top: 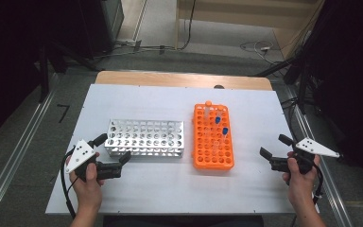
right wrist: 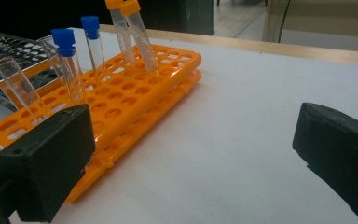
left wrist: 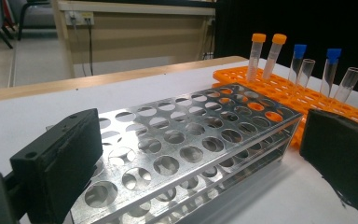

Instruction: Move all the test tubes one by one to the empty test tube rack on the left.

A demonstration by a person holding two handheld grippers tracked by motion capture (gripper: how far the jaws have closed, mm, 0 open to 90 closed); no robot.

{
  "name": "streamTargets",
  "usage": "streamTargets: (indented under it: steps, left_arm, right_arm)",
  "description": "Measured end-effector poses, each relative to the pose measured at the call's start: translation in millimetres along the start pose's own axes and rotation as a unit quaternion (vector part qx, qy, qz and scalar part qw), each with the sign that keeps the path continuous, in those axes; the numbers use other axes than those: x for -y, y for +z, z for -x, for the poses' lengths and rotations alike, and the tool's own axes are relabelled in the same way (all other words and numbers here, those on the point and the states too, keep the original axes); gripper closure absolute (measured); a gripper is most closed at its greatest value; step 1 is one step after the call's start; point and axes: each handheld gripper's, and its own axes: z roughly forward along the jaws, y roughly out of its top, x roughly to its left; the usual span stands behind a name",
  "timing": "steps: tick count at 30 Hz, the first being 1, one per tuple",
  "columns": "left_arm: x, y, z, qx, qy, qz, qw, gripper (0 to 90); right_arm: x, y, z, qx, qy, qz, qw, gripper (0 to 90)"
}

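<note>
Black jaws of the left hand-held gripper (top: 112,149) stand spread, level, aimed at the steel rack (top: 146,137) just beside them at two o'clock. The right hand-held gripper (top: 275,147), also spread and empty, sits at four o'clock of the orange rack (top: 212,153), which holds capped and open tubes (right wrist: 67,65) upright on the white tabletop (top: 170,189).

The metal rack (left wrist: 186,140) is made of bright, polished sheet steel, and reflections are seen on its punched top. The orange rack (right wrist: 121,98) is moulded in smooth, slightly glossy plastic. The tubes (right wrist: 67,70) are formed of clear, shiny plastic or glass and are capped in matt blue and orange plastic. The tabletop (top: 170,184) is covered by a white matt sheet, edged with pale wood. Matt black, rubbery pads (left wrist: 70,154) are borne by each claw.
</note>
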Motion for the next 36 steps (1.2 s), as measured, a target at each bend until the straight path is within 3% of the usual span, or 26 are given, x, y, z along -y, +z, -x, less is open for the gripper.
streamTargets:
  steps: [8, 11, 18, 28, 36]
  left_arm:
    - [0.2, 1.3, 1.6, 0.004, 0.005, -0.003, 1.0, 0.0]
    - [0.5, 2.8, 2.9, 0.007, 0.003, -0.003, 1.0, 0.0]
    - [0.7, 4.1, 4.8, 0.01, 0.005, -0.007, 0.9999, 0.0]
    - [0.6, 4.9, 7.9, 0.015, 0.006, -0.01, 0.9998, 0.0]
    - [0.5, 7.4, 11.8, 0.023, 0.008, -0.014, 0.9996, 0.0]
  right_arm:
    - [-9.0, 2.2, -8.0, -0.016, -0.001, 0.004, 0.9999, 0.0]
    - [-16.1, 7.0, -17.4, -0.027, -0.007, -0.002, 0.9996, 0.0]
    - [-24.4, 21.3, -39.7, -0.053, -0.005, -0.012, 0.9985, 15.4]
    - [-21.2, 49.2, -77.2, -0.116, -0.027, -0.047, 0.9917, 43.7]
    - [-12.3, 70.8, -92.7, -0.166, -0.038, -0.079, 0.9823, 58.1]
